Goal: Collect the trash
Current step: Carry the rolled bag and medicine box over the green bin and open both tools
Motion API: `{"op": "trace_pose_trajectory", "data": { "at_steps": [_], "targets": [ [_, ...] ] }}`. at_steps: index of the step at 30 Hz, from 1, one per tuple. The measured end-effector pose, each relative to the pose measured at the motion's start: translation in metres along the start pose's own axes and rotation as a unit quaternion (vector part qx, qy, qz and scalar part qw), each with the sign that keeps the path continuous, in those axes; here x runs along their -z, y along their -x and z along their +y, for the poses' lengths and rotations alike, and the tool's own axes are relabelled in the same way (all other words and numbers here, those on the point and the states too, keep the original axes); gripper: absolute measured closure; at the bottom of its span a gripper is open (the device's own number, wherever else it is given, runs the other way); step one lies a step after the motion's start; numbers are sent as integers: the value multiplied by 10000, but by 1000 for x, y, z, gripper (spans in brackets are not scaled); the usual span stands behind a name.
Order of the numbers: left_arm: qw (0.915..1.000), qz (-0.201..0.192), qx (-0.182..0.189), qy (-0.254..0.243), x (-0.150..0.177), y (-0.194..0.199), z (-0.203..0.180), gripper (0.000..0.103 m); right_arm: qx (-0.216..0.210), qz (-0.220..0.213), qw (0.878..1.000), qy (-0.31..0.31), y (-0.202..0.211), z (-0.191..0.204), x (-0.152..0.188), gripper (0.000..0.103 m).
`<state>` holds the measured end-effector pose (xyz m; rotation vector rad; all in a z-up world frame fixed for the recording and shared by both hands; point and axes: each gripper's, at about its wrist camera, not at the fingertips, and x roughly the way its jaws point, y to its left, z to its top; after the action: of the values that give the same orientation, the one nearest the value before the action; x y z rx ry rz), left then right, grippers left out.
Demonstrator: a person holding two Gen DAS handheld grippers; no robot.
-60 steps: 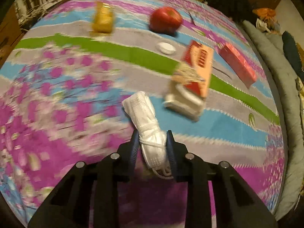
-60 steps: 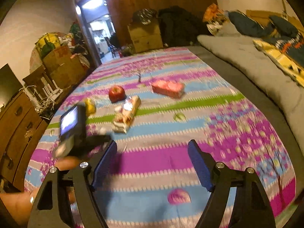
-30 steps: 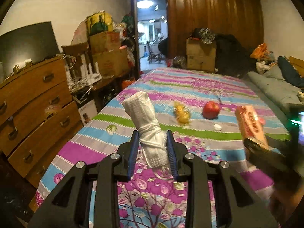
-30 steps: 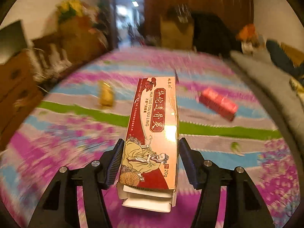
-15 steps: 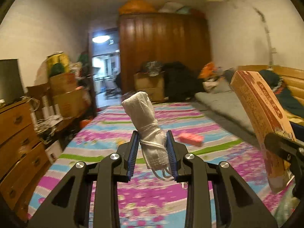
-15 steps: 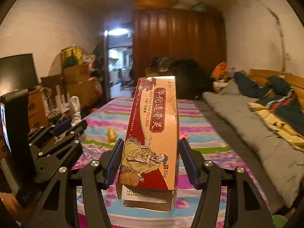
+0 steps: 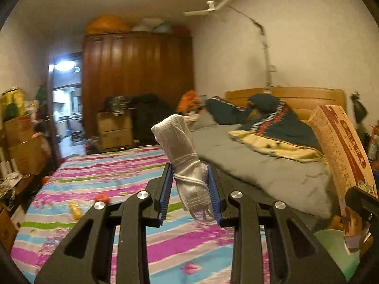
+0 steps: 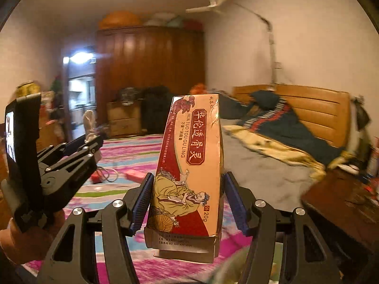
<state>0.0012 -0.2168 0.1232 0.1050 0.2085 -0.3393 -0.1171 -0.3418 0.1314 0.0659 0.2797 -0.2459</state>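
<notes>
Both pieces of trash are lifted above the striped bedspread (image 7: 99, 172), the left gripper (image 7: 190, 190) pinching a rolled white mask (image 7: 183, 156) and the right gripper (image 8: 187, 201) clamping a red medicine carton (image 8: 191, 165), so the carrying step is in hand and next likely calls for finding a bin.

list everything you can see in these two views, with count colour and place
rolled mask: 1, white, between the left gripper's pads
carton: 1, red and tan, between the right gripper's pads
bedsheet: 1, pink, blue and green stripes, on the bed
small items: 2 or more, yellow and red, on the sheet, blurred
grey quilt: 1, right half of bed
wardrobe: 1, brown, far wall
ceiling fan: 1, white
headboard: 1, orange wood, right
left gripper: black, blue pads
right gripper: black, blue pads
hand: 1, holding the left gripper
</notes>
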Motion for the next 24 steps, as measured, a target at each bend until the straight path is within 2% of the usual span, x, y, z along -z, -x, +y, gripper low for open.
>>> {"op": "trace_pose_trajectory", "data": {
  "at_steps": [8, 12, 15, 18, 20, 24],
  "targets": [
    [9937, 231, 1018, -403, 8, -22, -85, 75, 1092, 346, 9928, -357, 31, -101, 24, 41],
    [9854, 366, 1511, -700, 17, -33, -126, 75, 1542, 533, 9847, -607, 44, -142, 39, 41],
    [9753, 517, 1936, -929, 30, -28, -154, 75, 1871, 773, 9765, -744, 49, -169, 54, 41],
    [9598, 704, 2428, -1223, 42, -29, -176, 75, 1955, 1060, 9707, -913, 41, -186, 69, 41],
    [9457, 941, 2777, -1405, 51, -33, -188, 74, 1911, 1346, 9658, -1119, 39, -197, 83, 41],
    [9083, 1568, 3484, -1701, 80, -44, -210, 74, 1849, 1809, 9544, -1487, 25, -214, 107, 41]
  ]
}}
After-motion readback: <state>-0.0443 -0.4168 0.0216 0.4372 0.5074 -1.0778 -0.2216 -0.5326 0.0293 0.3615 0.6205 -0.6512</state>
